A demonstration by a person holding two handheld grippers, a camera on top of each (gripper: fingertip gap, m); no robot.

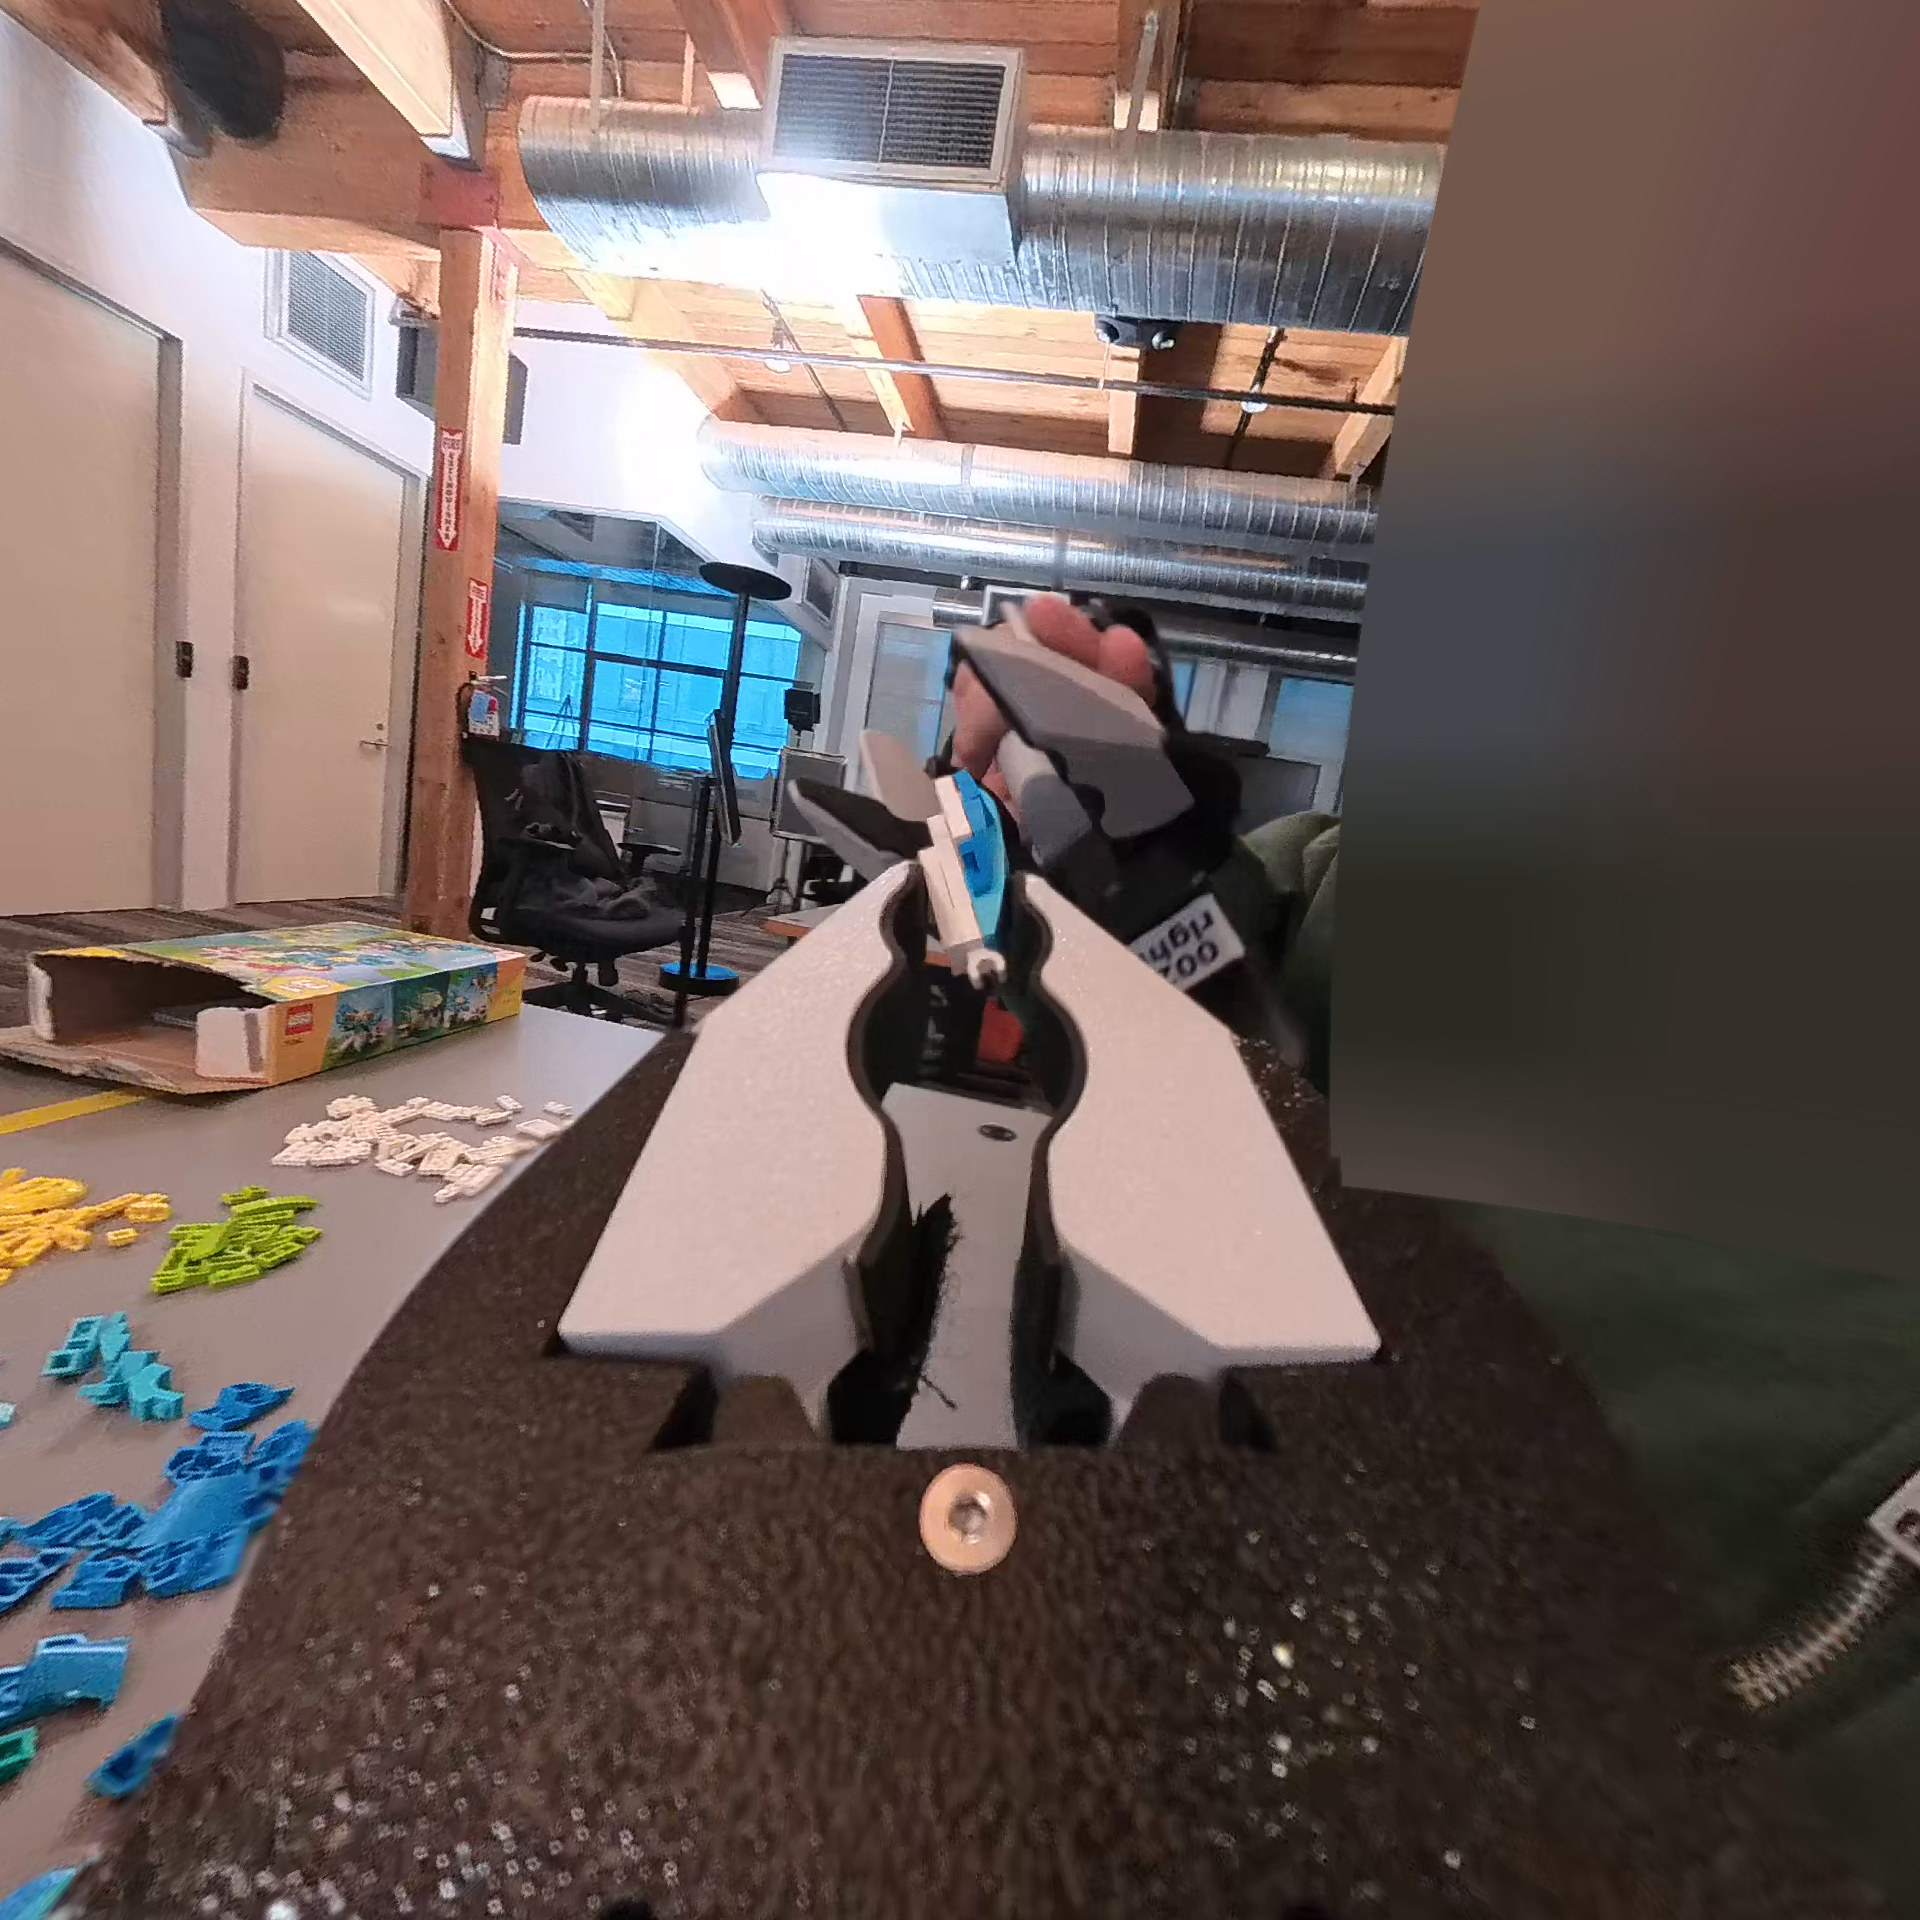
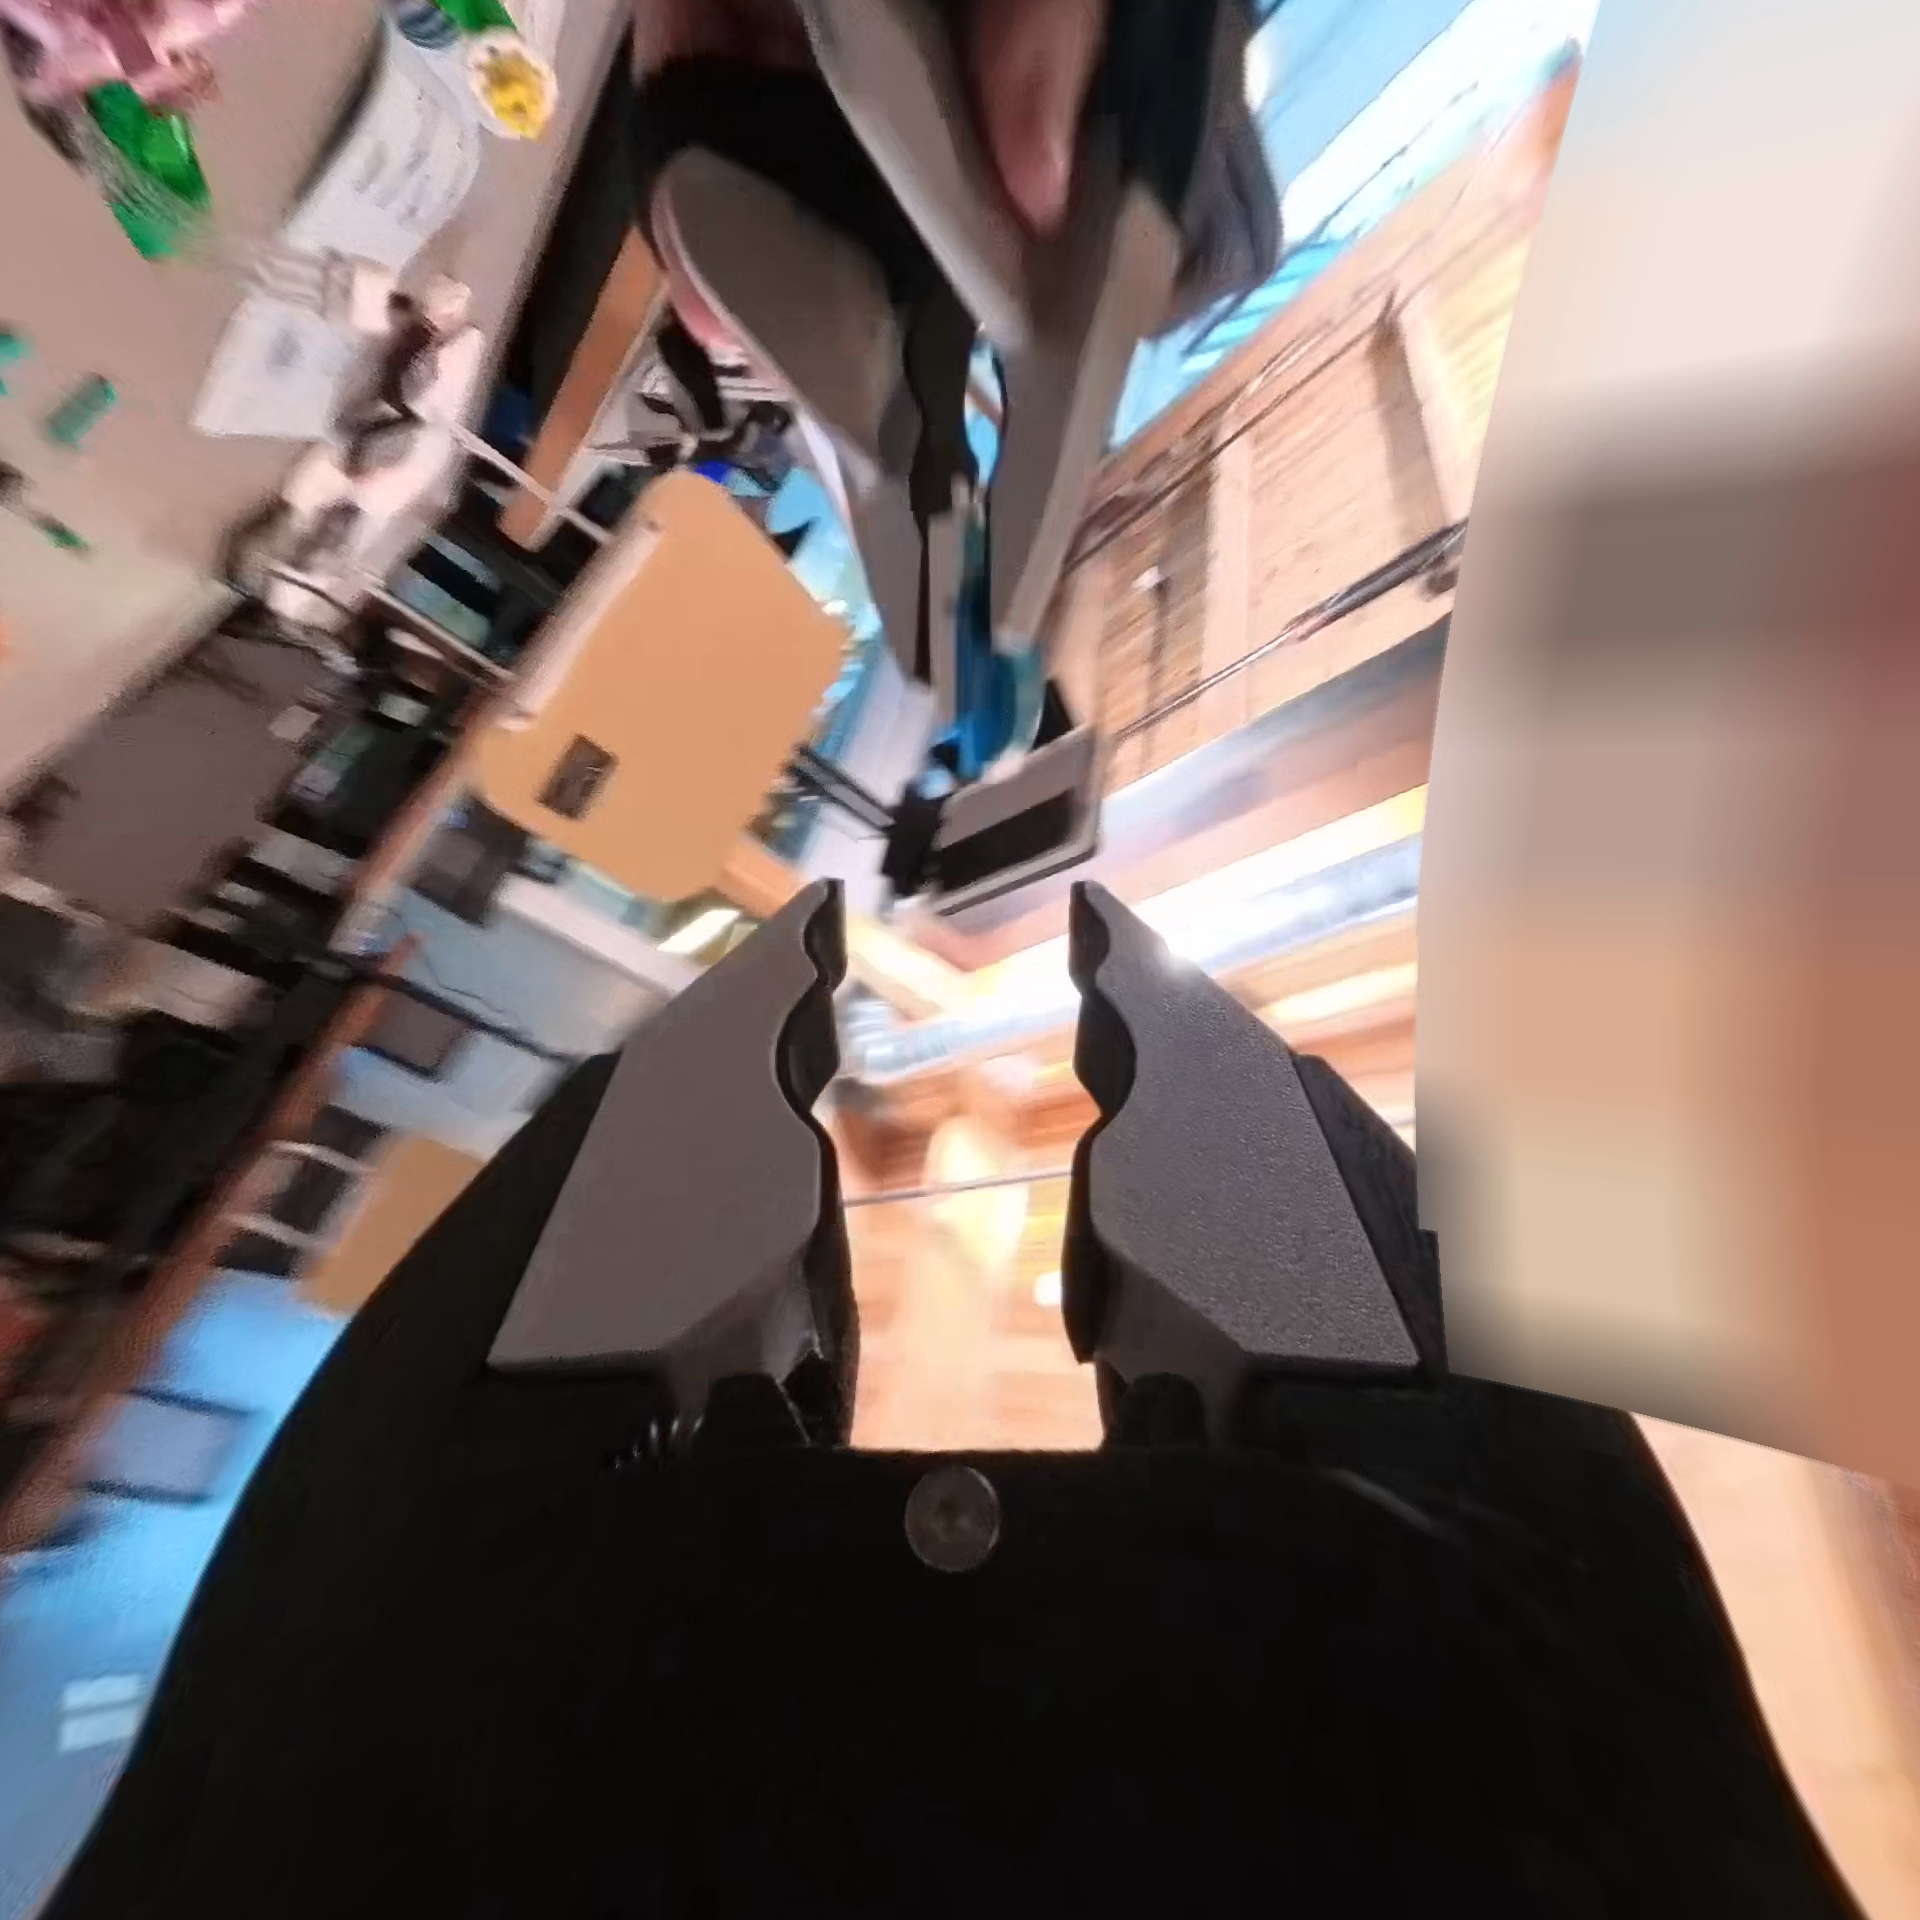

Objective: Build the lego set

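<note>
Blue-and-white plastic: a small lego build (image 1: 961, 873) sits pinched between the left tool's (image 1: 961, 909) tips, held up off the worktop (image 1: 436, 1288). The right tool (image 2: 951, 914) is parted and empty, aimed at the build (image 2: 982, 665) from beyond it. I judge the build light, stiff and smooth, with thin parts likely to pop off; better gripped across its thicker blue body. Behind the white pile (image 1: 426, 1138), the box (image 1: 281, 997) bears a logo and pictures. The right tool carries a printed tag (image 1: 1184, 940).

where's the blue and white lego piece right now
In the left wrist view the blue and white lego piece is pinched at the tips of the left tongs, held up off the table, just in front of the right tongs.
</note>
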